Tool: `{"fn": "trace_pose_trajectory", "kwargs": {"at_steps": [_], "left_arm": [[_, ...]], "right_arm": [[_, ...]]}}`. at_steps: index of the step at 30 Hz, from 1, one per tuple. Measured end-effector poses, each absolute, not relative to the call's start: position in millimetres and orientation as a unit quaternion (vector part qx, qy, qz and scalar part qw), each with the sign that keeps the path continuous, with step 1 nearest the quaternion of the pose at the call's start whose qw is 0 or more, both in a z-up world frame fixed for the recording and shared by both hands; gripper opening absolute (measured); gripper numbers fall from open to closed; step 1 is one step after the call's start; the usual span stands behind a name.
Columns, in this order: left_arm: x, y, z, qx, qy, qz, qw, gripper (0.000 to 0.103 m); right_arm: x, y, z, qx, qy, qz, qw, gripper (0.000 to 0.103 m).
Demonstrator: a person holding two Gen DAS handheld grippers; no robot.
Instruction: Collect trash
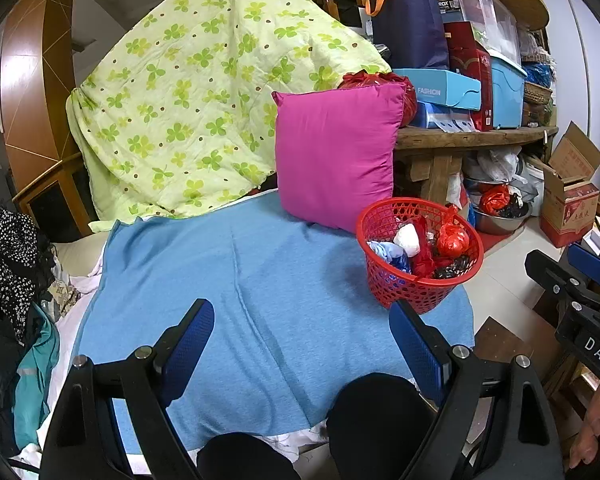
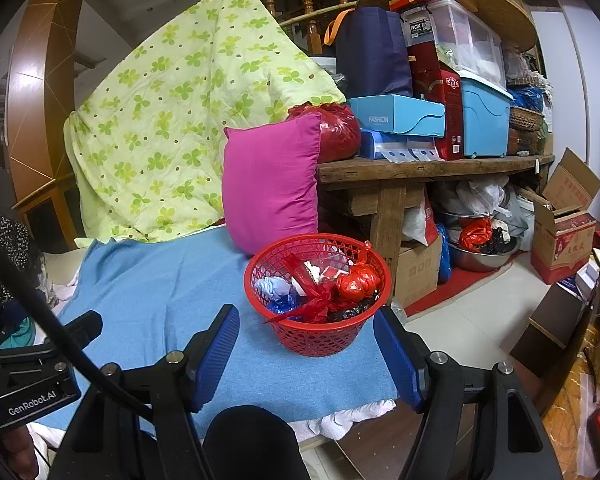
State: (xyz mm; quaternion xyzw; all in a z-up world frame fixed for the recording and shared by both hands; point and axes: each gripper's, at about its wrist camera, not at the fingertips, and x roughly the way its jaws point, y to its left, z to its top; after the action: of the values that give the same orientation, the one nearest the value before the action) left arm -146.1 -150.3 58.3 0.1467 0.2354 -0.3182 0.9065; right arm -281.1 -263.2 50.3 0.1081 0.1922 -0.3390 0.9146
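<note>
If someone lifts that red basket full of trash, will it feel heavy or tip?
The red plastic basket is thin open mesh, so probably light and slightly flexible. Its load looks like crumpled bags and wrappers, likely light too. Sitting near the blue blanket's edge, a push might tip it.

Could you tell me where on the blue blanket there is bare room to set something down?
The blue blanket is bare across its middle and left, bordered by the clover quilt behind, the pink pillow and red basket to the right, and a clothes pile on the left. The right corner is crowded by the basket; the wooden bench is full.
</note>
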Motion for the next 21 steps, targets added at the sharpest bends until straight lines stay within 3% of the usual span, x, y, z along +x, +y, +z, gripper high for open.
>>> {"fn": "trace_pose_trajectory", "kwargs": {"at_steps": [21], "left_arm": [[-145.0, -148.8, 52.6, 0.148, 0.241, -0.321, 0.904, 0.09]], "right_arm": [[-279.6, -263.0, 47.8, 0.109, 0.194, -0.34, 0.914, 0.073]]}}
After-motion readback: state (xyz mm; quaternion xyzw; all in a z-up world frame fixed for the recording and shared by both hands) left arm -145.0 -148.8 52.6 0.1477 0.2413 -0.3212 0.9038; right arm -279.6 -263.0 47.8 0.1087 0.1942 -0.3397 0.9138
